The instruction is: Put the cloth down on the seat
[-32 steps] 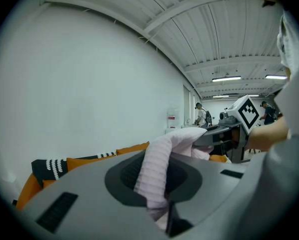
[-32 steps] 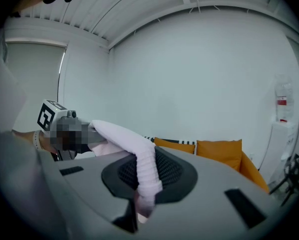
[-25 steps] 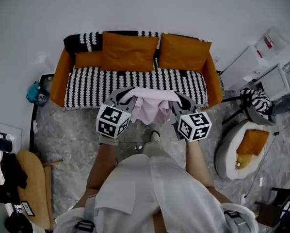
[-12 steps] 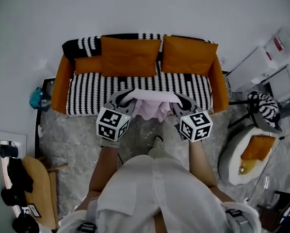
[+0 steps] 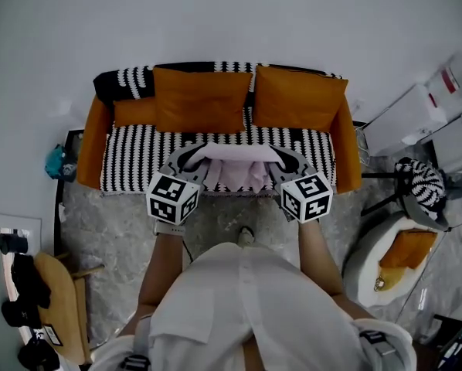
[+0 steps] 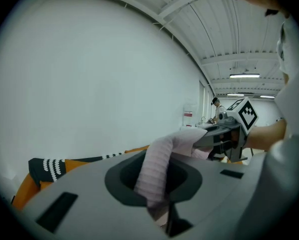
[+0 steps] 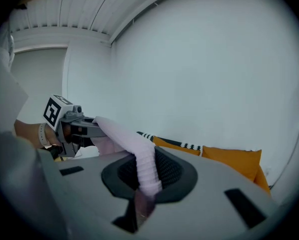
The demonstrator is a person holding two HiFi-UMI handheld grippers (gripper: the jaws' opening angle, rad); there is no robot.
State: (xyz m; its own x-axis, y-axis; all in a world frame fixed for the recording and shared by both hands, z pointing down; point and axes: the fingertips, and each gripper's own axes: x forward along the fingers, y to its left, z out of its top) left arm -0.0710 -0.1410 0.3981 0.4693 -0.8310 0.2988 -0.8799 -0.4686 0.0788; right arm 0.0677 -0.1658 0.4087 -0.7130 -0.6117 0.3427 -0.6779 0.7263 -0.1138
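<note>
Head view: the left gripper (image 5: pixel 191 161) and right gripper (image 5: pixel 287 161) hold a pink cloth (image 5: pixel 235 168) stretched between them. The cloth hangs over the front edge of the striped seat (image 5: pixel 138 157) of an orange sofa (image 5: pixel 92 141), with two cushions (image 5: pixel 202 99) behind.

Left gripper view: its jaws stand narrow, pinched on one end of the cloth.

Right gripper view: its jaws are likewise clamped narrow on the other end.
</note>
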